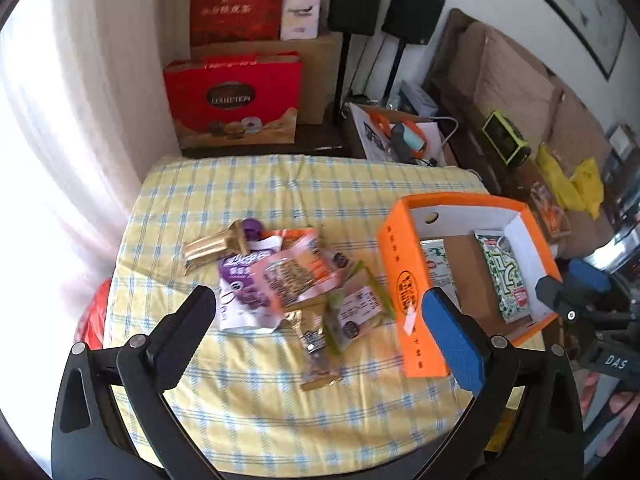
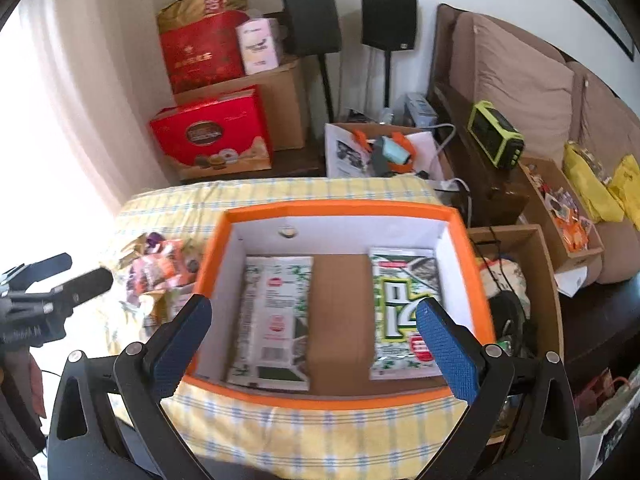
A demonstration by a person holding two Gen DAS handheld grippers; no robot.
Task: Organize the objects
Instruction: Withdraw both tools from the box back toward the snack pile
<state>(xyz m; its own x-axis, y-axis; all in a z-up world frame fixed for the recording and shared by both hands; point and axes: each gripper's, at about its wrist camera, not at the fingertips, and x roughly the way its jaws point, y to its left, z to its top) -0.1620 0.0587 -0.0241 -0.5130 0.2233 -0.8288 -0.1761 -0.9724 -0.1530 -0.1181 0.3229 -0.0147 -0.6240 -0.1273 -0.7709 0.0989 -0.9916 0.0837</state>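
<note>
An orange box (image 2: 340, 209) with a white inside stands on the yellow checked cloth (image 1: 240, 192). Two green-and-white snack packets lie flat in it, one at the left (image 2: 276, 320) and one at the right (image 2: 400, 312). My right gripper (image 2: 312, 320) hangs open above the box, nothing between its fingers. In the left wrist view the orange box (image 1: 404, 280) is at the right, and a heap of snack packets (image 1: 288, 280) lies left of it: a purple pouch (image 1: 240, 292), a pink packet (image 1: 292, 276), gold wrappers (image 1: 212, 246). My left gripper (image 1: 320, 312) is open over the heap, empty.
Red gift boxes (image 1: 234, 100) and brown cartons are stacked behind the table by a bright curtain. Two black speakers on stands (image 1: 356, 0) are at the wall. A cardboard box of tools (image 2: 384, 148), a green device (image 2: 496, 136) and a brown sofa (image 2: 520, 80) lie to the right.
</note>
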